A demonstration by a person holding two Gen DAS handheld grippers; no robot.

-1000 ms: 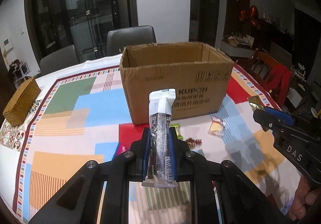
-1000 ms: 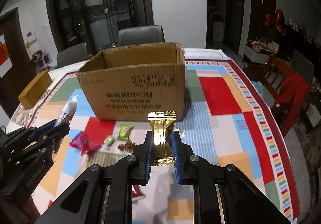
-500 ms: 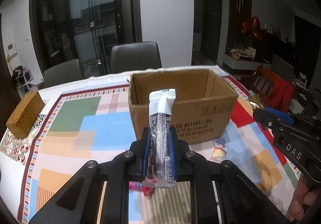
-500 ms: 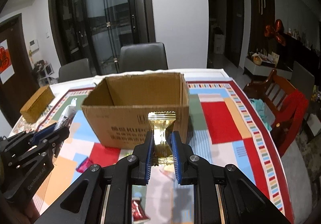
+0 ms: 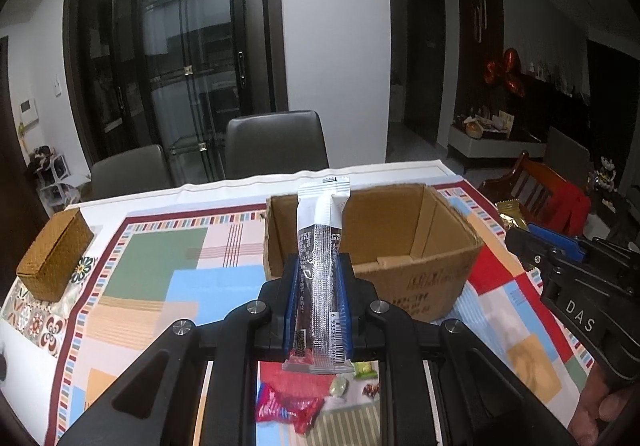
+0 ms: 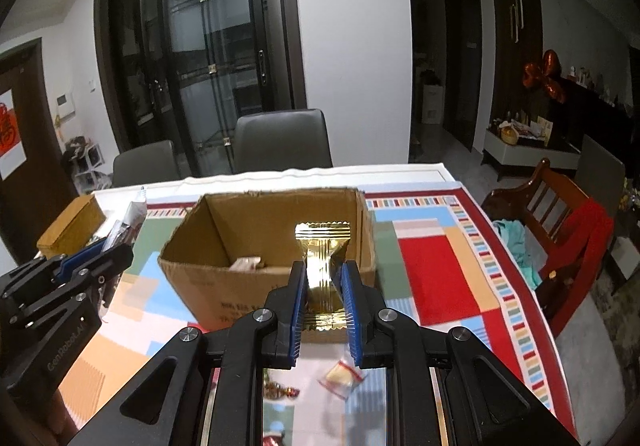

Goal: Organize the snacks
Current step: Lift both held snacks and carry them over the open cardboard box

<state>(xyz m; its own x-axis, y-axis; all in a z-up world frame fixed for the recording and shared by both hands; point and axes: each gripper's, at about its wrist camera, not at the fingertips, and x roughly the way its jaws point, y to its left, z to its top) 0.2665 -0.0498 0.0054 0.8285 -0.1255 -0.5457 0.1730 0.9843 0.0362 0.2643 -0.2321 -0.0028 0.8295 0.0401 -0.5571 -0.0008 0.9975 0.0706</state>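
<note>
My left gripper (image 5: 318,278) is shut on a long black-and-white snack bar (image 5: 320,258), held upright above the near rim of the open cardboard box (image 5: 424,270). My right gripper (image 6: 323,278) is shut on a gold foil snack packet (image 6: 322,258), held upright over the box's (image 6: 200,282) near right wall. A pale packet (image 6: 246,264) lies inside the box. Each gripper shows in the other's view: the right gripper (image 5: 520,242) at the right edge, the left gripper (image 6: 116,250) at the left edge.
Loose snacks lie on the patterned tablecloth below the grippers: a red wrapper (image 5: 288,406), green candies (image 5: 364,368), a yellow-white packet (image 6: 342,374). A woven box (image 5: 54,254) sits far left. Grey chairs (image 5: 276,144) stand behind the table; a wooden chair (image 6: 560,230) at right.
Both grippers have risen and moved forward with their snacks, from in front of the box to above its near rim. The box interior now shows.
</note>
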